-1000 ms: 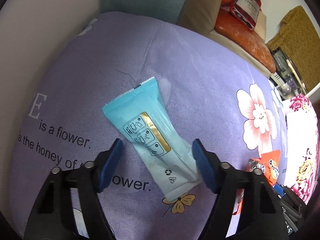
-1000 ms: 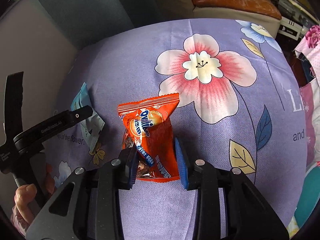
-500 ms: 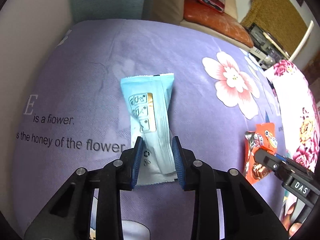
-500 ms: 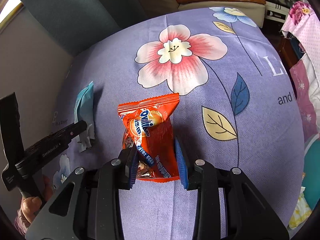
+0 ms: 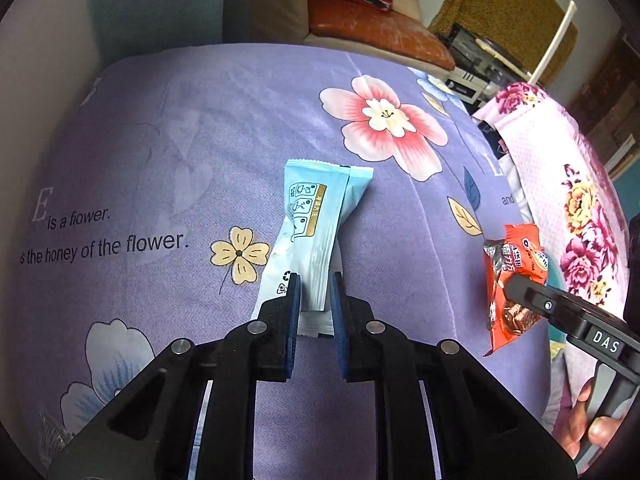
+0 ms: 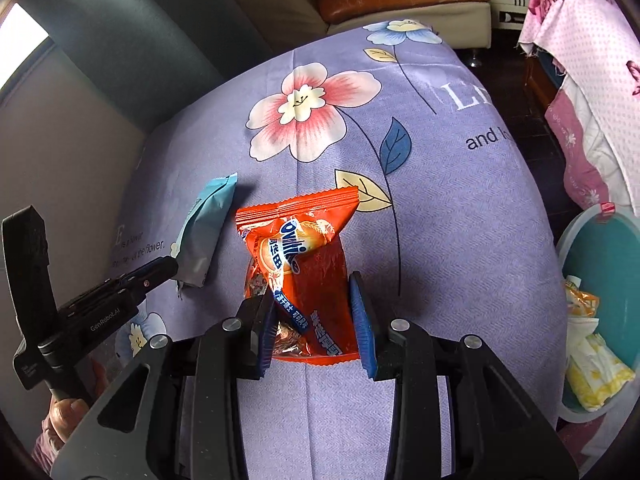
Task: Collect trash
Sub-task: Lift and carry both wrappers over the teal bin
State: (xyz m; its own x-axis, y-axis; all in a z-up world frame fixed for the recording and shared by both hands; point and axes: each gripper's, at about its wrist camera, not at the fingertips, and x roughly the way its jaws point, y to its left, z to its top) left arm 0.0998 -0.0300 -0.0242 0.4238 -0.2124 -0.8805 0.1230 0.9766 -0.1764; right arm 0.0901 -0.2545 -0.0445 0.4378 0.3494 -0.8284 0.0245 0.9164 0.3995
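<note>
My left gripper (image 5: 316,300) is shut on the near end of a light blue wrapper (image 5: 316,216), held above the purple flowered cloth (image 5: 160,152). The blue wrapper also shows in the right wrist view (image 6: 204,236), with the left gripper (image 6: 160,270) at its near end. My right gripper (image 6: 314,316) is shut on an orange Ovaltine packet (image 6: 304,264), lifted off the cloth. That orange packet shows in the left wrist view (image 5: 516,276) at the right, with the right gripper (image 5: 520,284) on it.
A teal bin (image 6: 600,272) stands low at the right beside the table, with yellow and white wrappers (image 6: 592,356) inside. A pink flowered cloth (image 6: 588,80) drapes over furniture at the right. A sofa with an orange cushion (image 5: 372,36) lies beyond the table.
My left gripper closed on the blue wrapper and lifted it, moving right. My right gripper carried the orange packet up and to the right; the teal bin came into view.
</note>
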